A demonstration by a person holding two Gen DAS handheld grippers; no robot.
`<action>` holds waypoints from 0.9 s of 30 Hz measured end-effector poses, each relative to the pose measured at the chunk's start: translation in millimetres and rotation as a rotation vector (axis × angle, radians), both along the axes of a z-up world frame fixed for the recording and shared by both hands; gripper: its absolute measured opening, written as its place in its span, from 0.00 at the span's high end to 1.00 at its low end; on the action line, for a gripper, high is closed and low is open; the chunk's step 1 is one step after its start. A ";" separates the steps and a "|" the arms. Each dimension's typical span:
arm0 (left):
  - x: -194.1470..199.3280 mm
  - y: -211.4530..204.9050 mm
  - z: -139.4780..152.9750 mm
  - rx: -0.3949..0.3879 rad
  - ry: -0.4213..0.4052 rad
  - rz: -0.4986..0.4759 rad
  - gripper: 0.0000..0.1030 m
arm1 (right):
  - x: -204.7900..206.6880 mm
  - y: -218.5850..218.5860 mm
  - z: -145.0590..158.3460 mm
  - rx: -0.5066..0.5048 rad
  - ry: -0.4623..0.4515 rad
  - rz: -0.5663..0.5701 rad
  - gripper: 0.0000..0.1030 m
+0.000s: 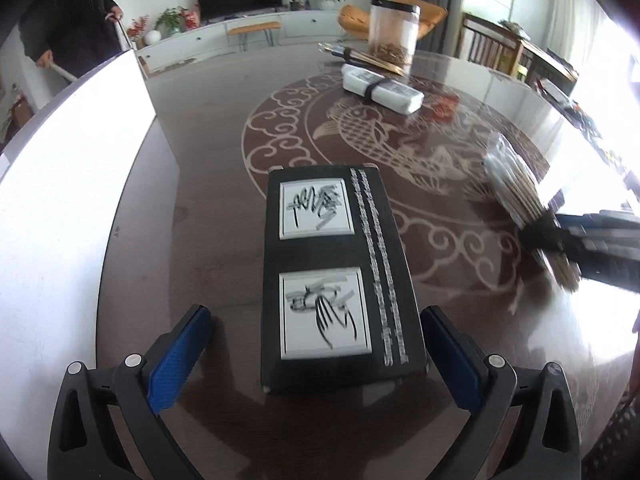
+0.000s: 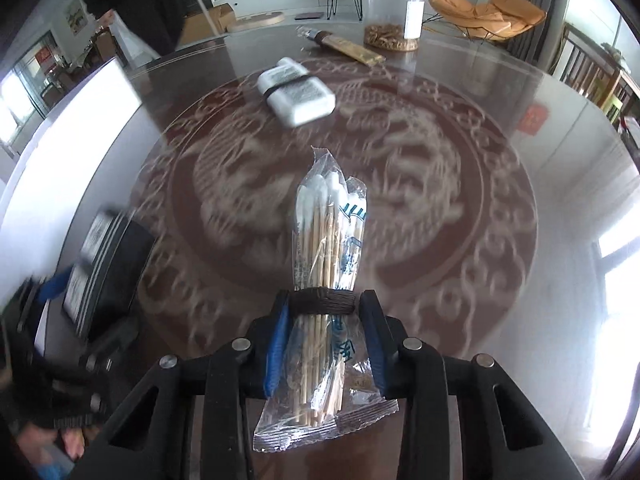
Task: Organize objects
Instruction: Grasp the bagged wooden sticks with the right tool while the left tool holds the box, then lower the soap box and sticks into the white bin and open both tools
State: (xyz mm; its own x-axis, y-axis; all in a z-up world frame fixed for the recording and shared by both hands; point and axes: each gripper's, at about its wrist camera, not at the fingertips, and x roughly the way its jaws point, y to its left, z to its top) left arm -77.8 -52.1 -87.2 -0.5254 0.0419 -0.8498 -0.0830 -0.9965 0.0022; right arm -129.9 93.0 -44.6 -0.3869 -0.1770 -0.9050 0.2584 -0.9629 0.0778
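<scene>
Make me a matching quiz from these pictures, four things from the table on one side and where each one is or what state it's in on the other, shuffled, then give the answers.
Things:
1. cotton swab pack
2. black box
3. white packets
4. clear jar

States:
A. lying between the open left gripper pads, untouched
B. standing upright at the far edge
C. clamped in the right gripper
D. strapped with a dark band

Pairs: 1-C, 2-A, 3-D, 4-B
</scene>
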 end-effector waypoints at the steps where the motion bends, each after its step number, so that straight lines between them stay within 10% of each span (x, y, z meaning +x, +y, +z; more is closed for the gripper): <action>1: 2.5 -0.5 0.2 -0.001 -0.007 -0.019 0.00 | 15.8 -0.6 -0.1 -0.006 0.000 0.007 0.65; 4: 6.9 -2.6 0.8 -0.004 0.010 -0.023 0.04 | 51.3 -1.3 0.4 -0.021 0.008 0.008 0.65; 7: 12.7 -1.3 8.6 -0.013 0.067 -0.038 0.44 | 64.6 1.0 1.3 -0.048 0.009 -0.009 0.66; 19: 71.5 -54.8 94.0 0.289 0.189 -0.004 0.44 | 77.3 0.6 71.6 -0.365 0.060 -0.071 0.67; 27: 133.6 -180.5 189.0 0.397 0.391 0.166 0.44 | 90.7 -113.7 176.2 -0.541 0.181 0.176 0.67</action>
State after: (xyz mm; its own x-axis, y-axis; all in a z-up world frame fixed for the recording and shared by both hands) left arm 55.8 -232.6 101.8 -0.8238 0.2077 -0.5274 0.0063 -0.9270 -0.3749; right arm -39.2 -20.7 131.6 -0.4496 -0.6700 -0.5907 0.4654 -0.7401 0.4853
